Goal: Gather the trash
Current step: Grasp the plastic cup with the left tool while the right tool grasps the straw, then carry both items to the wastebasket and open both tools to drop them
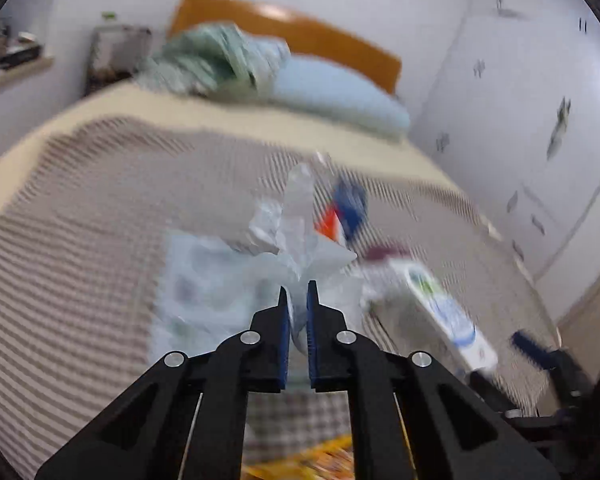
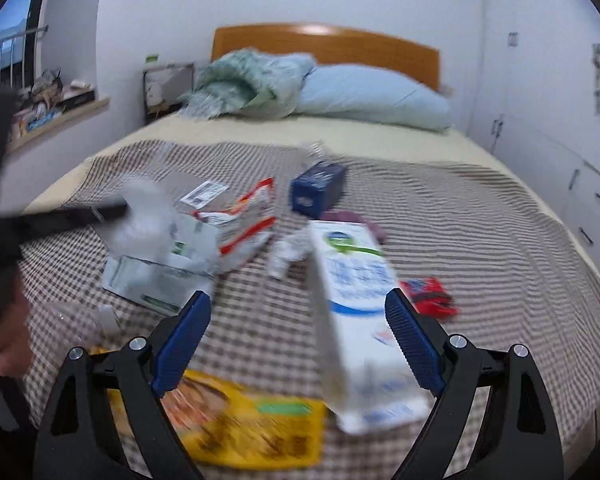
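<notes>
Left gripper (image 1: 298,300) pinched tight on crumpled clear plastic bag (image 1: 300,216); bag sticks up past blue pads, over checked brown-and-white bedspread (image 1: 100,208).

Right gripper (image 2: 298,332) wide apart, holds nothing. Tall white milk carton with blue and green print (image 2: 356,312) lies on bedspread between its fingers; touch unclear, picture blurry.

More trash on bed:
- yellow flat snack packet (image 2: 252,428) near right gripper
- dark blue small box (image 2: 318,190) further back
- red crumpled wrapper (image 2: 430,296) just right of carton
- white-and-orange torn packet (image 2: 244,224) mid-bed
</notes>
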Available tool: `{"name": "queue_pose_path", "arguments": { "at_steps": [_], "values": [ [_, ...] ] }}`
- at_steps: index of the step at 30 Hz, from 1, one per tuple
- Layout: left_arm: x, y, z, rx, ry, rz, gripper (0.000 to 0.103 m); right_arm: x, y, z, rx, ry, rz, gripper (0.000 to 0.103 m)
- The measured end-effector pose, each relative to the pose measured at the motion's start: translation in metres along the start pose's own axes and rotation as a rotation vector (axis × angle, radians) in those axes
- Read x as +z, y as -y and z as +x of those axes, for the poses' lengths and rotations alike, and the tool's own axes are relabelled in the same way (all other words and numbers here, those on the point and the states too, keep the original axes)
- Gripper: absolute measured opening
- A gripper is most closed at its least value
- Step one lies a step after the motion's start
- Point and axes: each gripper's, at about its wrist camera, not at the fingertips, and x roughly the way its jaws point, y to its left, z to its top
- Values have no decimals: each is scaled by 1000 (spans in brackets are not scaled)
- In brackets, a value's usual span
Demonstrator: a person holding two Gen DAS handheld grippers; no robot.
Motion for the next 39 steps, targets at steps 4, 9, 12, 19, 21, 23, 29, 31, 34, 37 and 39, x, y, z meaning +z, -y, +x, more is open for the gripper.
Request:
{"name": "queue_pose_path", "arguments": {
  "at_steps": [4,9,12,19,21,23,29,31,34,37,39],
  "values": [
    [5,-39,-9,45,41,-72,4,6,-24,60,62,-158,-42,49],
    [4,-68,-12,55,56,-124,4,2,-19,118,47,-358,25,21],
    [7,-79,-13,60,69,-162,4,-4,-16,125,57,-376,98,14],
    [20,-68,-42,-2,148,-157,4,15,-13,65,17,-285,128,5],
    [23,-59,-59,-24,175,-137,4,23,-7,48,11,-255,121,5],
    [23,-46,-77,-41,178,-124,4,30,-3,14,-1,-213,110,5],
    [-7,32,-126,-129,120,-25,4,19,46,-85,-48,-101,142,5],
    [-23,67,-137,-182,84,24,4,1,67,-119,-67,-76,158,5],
    [-60,129,-150,-263,36,152,4,-42,100,-160,-134,-90,173,5],
    [-98,174,-145,-346,-62,234,4,-90,127,-185,-194,-135,206,5],
    [-131,205,-135,-376,-152,320,4,-130,143,-196,-227,-178,242,5]
  ]
}}
